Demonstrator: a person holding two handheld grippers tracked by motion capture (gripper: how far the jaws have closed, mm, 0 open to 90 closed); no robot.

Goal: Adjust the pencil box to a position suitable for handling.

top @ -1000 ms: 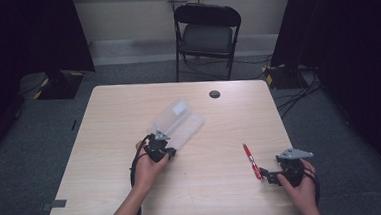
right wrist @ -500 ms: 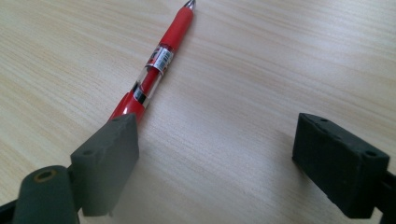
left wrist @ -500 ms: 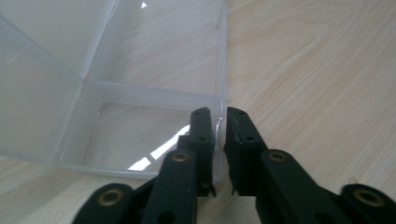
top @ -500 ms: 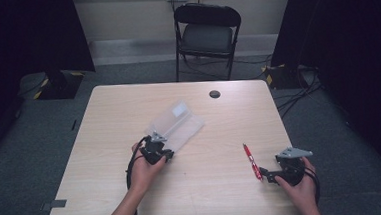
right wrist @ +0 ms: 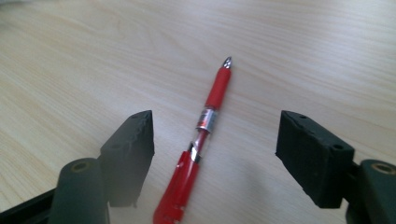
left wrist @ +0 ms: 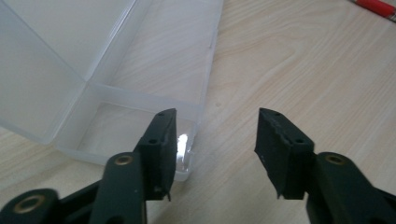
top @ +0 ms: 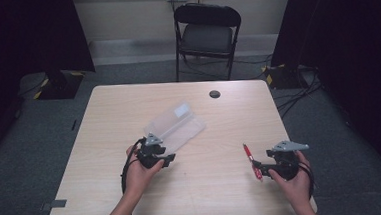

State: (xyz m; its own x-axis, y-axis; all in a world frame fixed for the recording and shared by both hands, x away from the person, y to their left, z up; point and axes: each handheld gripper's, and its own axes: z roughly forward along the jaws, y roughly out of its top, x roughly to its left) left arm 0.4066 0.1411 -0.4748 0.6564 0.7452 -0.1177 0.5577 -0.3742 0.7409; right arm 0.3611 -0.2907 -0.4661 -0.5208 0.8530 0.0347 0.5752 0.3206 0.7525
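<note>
A clear plastic box (top: 175, 126) lies on the table (top: 128, 106) with its lid open. My left gripper (top: 165, 158) sits at the box's near corner. In the left gripper view the jaws (left wrist: 217, 122) have just been opening; the left fingertip is beside the box (left wrist: 93, 70) wall and nothing is between them. A red pen (top: 251, 160) lies near the right front. My right gripper (top: 260, 170) hovers at the pen's near end. In the right gripper view the pen (right wrist: 210, 116) lies between the jaws (right wrist: 215, 117), which have just been closing but stand apart from it.
A small black round grommet (top: 214, 94) is set in the table's far side. A black folding chair (top: 209, 33) stands beyond the far edge. The red pen's end (left wrist: 376, 5) shows at the top right of the left gripper view.
The left hand has shifted slightly back toward the near-left from the box corner. The right hand has edged a little. Box and pen lie where they were.
</note>
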